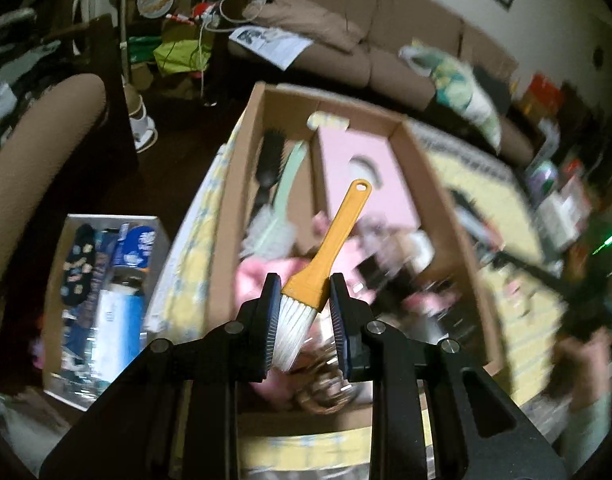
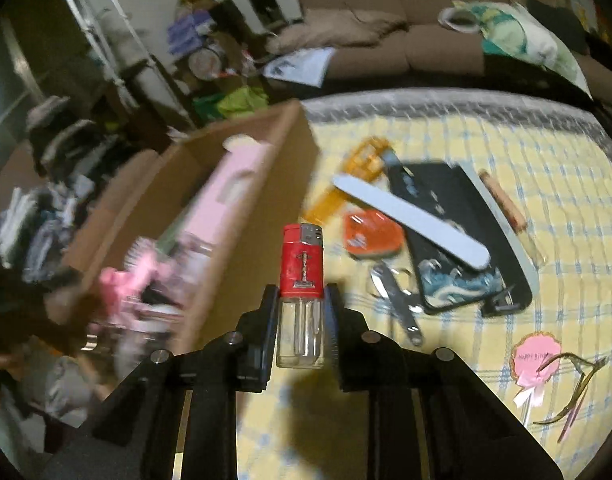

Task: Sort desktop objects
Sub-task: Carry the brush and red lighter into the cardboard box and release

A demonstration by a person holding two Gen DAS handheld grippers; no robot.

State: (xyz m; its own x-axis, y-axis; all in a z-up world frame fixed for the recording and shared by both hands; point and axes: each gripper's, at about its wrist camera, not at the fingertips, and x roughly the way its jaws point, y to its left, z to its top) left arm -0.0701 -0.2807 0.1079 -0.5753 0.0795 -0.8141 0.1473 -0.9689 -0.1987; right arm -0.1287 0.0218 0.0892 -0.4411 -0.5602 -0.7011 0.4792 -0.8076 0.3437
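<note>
Surface: a bench under a yellow checked cloth (image 2: 506, 152) with a grey border, filling the right of the right wrist view.
Room: a brown sofa (image 2: 386, 40) runs along the top of both views, with a patterned cushion (image 2: 522, 36) at upper right; piles of clutter and clothes sit at upper left.
Box: one open cardboard box (image 1: 430, 184) stands on the cloth at the centre of the left wrist view, with a pink sheet, a black hairbrush (image 1: 269, 160) and blurred pink things inside.
Left gripper (image 1: 305, 300): tilted downward above the box, clamped on one brush (image 1: 326, 248), pads on the ferrule and white bristles, orange handle pointing up the frame.
Right gripper (image 2: 299, 312): tilted down over the cloth just right of the box, closed on one lighter (image 2: 301, 288), red top up, clear body between the pads.
Left on the cloth: one grey nail file (image 2: 410, 220), one black case (image 2: 458, 240) under it, one red-orange piece (image 2: 370, 236), one orange comb-like thing (image 2: 362, 168), one pair of metal clippers (image 2: 398, 304), one pink rosette (image 2: 534, 356).
Floor: one bin (image 1: 101, 292) of blue packets, lower left of the left wrist view.
</note>
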